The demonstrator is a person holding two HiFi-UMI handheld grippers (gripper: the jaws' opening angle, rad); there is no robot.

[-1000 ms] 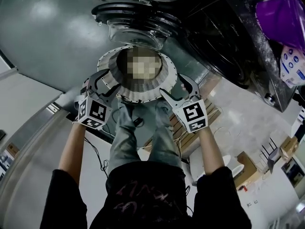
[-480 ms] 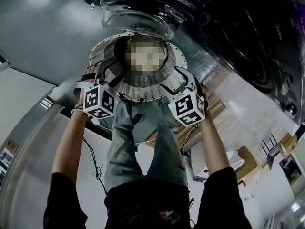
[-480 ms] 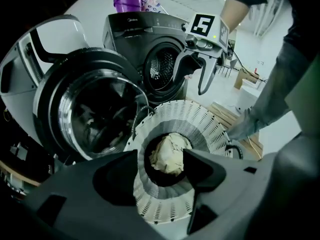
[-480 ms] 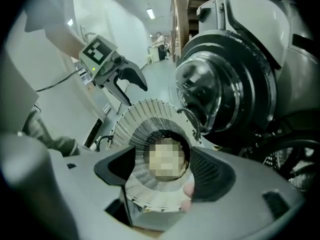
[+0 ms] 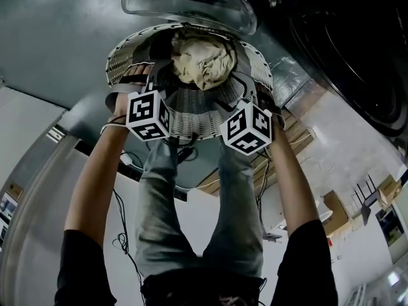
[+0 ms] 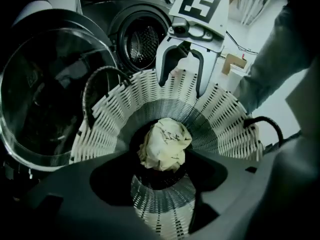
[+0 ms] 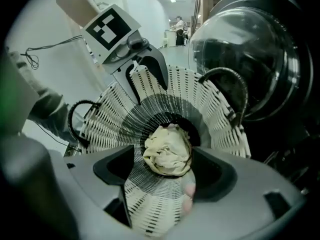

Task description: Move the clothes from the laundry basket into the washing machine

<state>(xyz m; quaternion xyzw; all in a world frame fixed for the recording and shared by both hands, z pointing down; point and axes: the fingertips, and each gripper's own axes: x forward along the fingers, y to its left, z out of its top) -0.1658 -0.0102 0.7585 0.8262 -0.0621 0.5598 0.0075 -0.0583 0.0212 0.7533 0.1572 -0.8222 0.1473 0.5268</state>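
**Desk:** What's on the left?

**Me:** In the head view my left gripper (image 7: pixel 151 95) sits at about eight o'clock on the basket (image 5: pixel 121 55). Its own view shows the white slatted side of the basket running up between the jaws. They have just been easing apart a little, yet the pads look pressed on that side, so I read it as clamped on the basket, at a middling width.

**Desk:** And the laundry?

**Me:** One crumpled cream cloth (image 5: pixel 203 61) lies at the bottom of the basket, in the middle. Neither gripper touches it.

**Desk:** The right side?

**Me:** My right gripper (image 6: pixel 181 84) is at about four o'clock on the rim, across the basket from the left one. Its jaws stand fairly wide, astride the slatted side and closed on it in the same way.

**Desk:** Where's the machine?

**Me:** In the head view the glass door (image 5: pixel 191 2) stands open at twelve o'clock, just past the basket's far rim. In the left gripper view the washing machine (image 6: pixel 125 19) is at eleven o'clock behind the basket, and its drum (image 6: pixel 142 43) is open and dark. A black loop handle (image 6: pixel 100 81) rises from the rim at ten o'clock. The person's legs (image 5: pixel 159 203) are at six o'clock, beside the basket.
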